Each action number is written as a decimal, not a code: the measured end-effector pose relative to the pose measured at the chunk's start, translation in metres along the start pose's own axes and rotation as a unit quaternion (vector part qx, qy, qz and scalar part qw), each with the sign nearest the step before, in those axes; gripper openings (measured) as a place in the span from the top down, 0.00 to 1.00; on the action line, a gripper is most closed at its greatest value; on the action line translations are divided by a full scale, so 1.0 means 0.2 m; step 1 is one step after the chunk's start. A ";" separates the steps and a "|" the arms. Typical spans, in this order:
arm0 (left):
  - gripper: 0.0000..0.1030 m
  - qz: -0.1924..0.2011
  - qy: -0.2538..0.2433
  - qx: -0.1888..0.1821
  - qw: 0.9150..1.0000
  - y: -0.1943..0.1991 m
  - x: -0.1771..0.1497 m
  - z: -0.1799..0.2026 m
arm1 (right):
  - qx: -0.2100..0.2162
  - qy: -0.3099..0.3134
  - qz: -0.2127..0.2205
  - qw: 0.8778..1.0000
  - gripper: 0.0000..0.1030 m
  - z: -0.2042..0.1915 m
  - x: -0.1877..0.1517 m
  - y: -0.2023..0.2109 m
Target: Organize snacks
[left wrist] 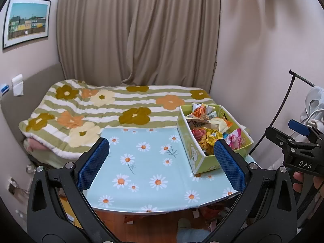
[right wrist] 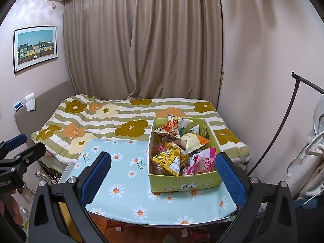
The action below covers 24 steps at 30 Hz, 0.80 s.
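Beyond right gripper [right wrist: 162, 172], snack box [right wrist: 183, 182]

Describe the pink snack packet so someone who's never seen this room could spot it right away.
Find the small table with the daisy-print cloth at the foot of the flowered bed. On its right side stands a green cardboard box full of snacks. The pink packet sits in the near right corner, the only pink and white one, beside a shiny gold packet.
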<state>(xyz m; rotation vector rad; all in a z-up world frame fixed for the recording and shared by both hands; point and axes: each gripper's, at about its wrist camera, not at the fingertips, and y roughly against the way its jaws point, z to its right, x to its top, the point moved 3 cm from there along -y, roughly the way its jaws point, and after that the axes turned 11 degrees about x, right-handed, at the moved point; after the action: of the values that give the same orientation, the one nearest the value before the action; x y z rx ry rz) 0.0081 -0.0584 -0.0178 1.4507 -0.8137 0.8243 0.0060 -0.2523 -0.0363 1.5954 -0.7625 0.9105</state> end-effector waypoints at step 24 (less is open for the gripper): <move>0.00 0.003 0.004 0.000 1.000 -0.01 0.02 0.00 | 0.000 -0.003 0.002 1.000 0.01 0.03 0.00 -0.01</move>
<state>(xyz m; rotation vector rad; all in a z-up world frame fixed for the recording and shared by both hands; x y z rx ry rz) 0.0122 -0.0593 -0.0149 1.4455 -0.8117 0.8343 0.0090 -0.2572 -0.0379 1.5973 -0.7699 0.9103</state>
